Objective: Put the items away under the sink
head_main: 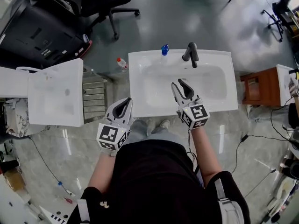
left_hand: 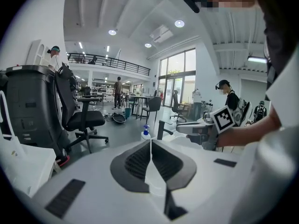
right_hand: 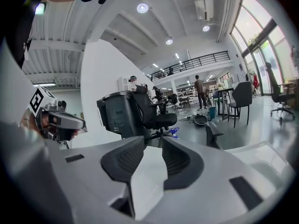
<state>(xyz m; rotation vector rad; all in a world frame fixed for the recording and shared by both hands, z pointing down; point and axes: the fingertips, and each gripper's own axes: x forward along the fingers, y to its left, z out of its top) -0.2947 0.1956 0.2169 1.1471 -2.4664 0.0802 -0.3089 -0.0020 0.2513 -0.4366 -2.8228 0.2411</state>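
Observation:
A white sink (head_main: 135,107) stands in front of me with a dark faucet (head_main: 190,54) at its back rim. A blue-capped spray bottle (head_main: 164,50) stands on that rim, left of the faucet. A small red-capped bottle (head_main: 121,63) sits on the floor by the sink's back left corner. My left gripper (head_main: 128,100) hovers off the sink's front left corner, its jaws touching, empty. My right gripper (head_main: 177,83) is over the front of the basin, jaws a little apart, holding nothing. The spray bottle (left_hand: 146,132) and faucet (left_hand: 161,129) show beyond the left gripper (left_hand: 150,142). The right gripper (right_hand: 153,141) points toward the faucet (right_hand: 212,135).
A second white basin unit (head_main: 56,92) stands to the left with a grey ribbed panel (head_main: 95,93) between it and the sink. A wooden cabinet (head_main: 261,85) is on the right. A black office chair (head_main: 103,3) and a black bin (head_main: 42,31) stand behind. Cables lie on the floor.

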